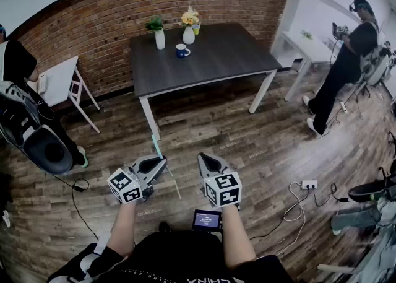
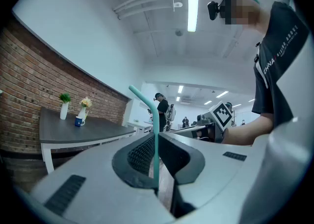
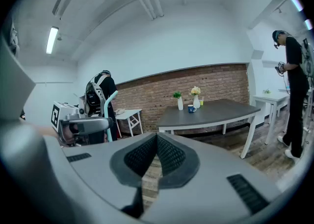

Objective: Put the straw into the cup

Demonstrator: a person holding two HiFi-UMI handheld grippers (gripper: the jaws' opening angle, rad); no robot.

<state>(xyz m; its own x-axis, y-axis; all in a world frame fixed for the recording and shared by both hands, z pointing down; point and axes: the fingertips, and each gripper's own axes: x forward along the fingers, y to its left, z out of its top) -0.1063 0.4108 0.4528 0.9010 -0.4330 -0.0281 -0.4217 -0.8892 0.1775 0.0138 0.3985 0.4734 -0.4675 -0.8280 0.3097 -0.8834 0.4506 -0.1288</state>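
I am wearing a black short-sleeved shirt (image 1: 173, 256), with white lettering running across it. A black camera headset (image 2: 217, 8) is sitting on my head. The left gripper (image 1: 159, 163) and right gripper (image 1: 203, 159) are showing pale grey shells and dark ribbed jaw pads. Each is carrying a white cube (image 1: 125, 186) with black square markers.

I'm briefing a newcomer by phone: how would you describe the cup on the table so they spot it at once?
Find the dark table by the brick wall. Near its far edge stand two white vases; the cup sits just in front of them, the only dark blue, squat thing there.
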